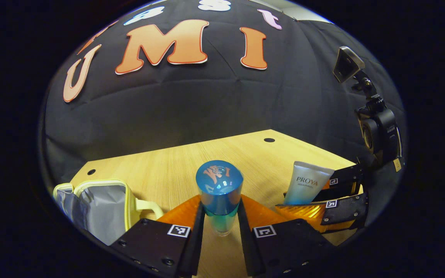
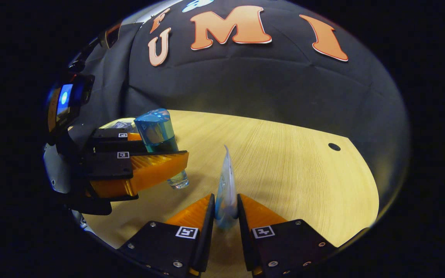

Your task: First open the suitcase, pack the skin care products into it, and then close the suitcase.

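Observation:
My left gripper [image 1: 221, 210] is shut on a blue bottle [image 1: 219, 189] with a clear base, held upright above the wooden table [image 1: 168, 170]. The same bottle [image 2: 157, 133] shows between the left gripper's orange fingers [image 2: 157, 170] in the right gripper view. My right gripper [image 2: 225, 210] is shut on a white and blue tube [image 2: 226, 189], seen edge-on and standing upright. In the left gripper view that tube [image 1: 305, 187] sits in the right gripper [image 1: 323, 197] at the right. The small suitcase [image 1: 99, 208], grey with a yellow rim, lies open at the lower left.
A camera on a stand [image 1: 377, 131] rises at the right edge of the table. Round holes [image 1: 269, 139] mark the tabletop near its far corners. Bare wood [image 2: 303, 166] stretches to the right of the tube.

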`<state>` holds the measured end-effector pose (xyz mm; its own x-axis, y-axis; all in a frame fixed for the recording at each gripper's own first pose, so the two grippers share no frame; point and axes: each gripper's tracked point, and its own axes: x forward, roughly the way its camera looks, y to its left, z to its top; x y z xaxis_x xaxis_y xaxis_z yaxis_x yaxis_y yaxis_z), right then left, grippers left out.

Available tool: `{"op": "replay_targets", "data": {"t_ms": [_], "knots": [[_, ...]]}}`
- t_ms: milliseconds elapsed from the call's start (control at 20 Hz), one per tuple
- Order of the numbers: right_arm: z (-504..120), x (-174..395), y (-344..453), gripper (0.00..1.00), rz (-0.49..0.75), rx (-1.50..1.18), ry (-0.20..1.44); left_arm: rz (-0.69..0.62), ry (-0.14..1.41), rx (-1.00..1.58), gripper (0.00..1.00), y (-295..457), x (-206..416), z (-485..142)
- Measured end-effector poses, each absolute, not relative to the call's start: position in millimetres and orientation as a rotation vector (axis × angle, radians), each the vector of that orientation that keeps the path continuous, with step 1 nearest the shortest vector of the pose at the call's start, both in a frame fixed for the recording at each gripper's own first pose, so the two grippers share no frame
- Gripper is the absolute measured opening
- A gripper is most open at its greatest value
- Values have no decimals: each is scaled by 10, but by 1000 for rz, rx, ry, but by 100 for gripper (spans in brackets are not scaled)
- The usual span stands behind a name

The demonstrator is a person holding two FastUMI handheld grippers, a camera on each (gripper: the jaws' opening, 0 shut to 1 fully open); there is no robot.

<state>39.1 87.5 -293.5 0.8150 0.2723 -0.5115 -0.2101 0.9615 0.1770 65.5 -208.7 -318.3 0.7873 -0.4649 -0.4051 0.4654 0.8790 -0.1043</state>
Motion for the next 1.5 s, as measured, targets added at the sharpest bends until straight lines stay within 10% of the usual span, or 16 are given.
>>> {"op": "replay_targets", "data": {"t_ms": [900, 1500], "knots": [[-1035, 279, 1245, 37, 409, 38, 334, -209, 419, -10, 45, -430, 652, -1763], [-762, 383, 1996, 36, 408, 23, 322, -197, 536, 10, 45, 819, 513, -2212]]}}
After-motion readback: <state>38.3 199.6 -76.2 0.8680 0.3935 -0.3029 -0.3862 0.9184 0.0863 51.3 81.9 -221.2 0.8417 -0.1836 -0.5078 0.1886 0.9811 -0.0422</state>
